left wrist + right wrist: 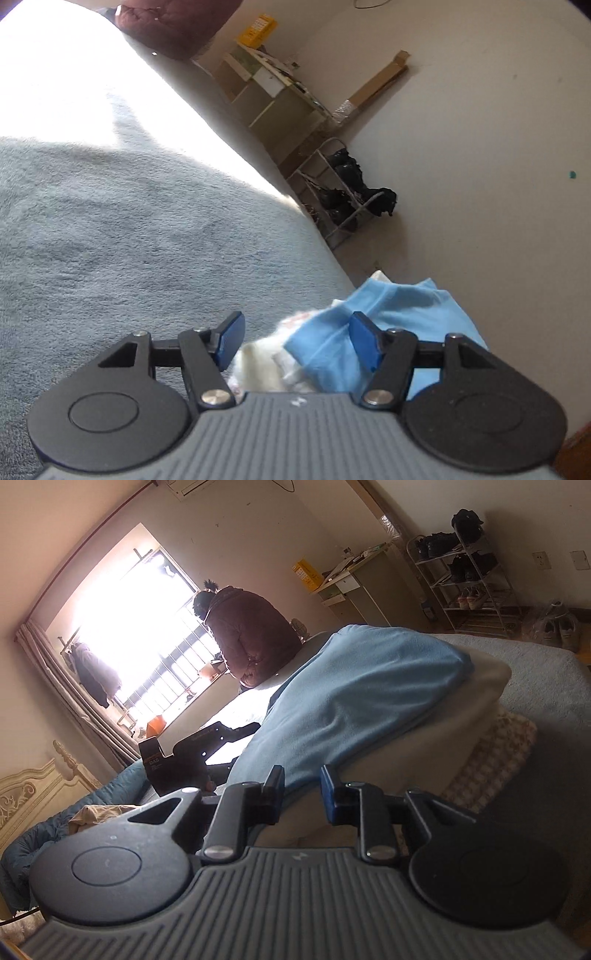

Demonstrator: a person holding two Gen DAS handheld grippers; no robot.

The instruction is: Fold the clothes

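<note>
Both the left tongs [297,341] and right tongs [302,794] stood apart, empty, beside the light-blue soft cotton garment [354,698] topping a stack on the grey bed [110,240]; any grip should pinch only its edge.

Two claws: the left claw [295,341] and the right claw [302,794], two blue pads each. On the bed [546,672], a stack of three folded pieces: blue cloth [354,698] on top, cream cloth [476,698], checked cloth [498,746]. One person [251,635] sits at the far edge. One shoe rack [465,579], one window [140,635].
</note>
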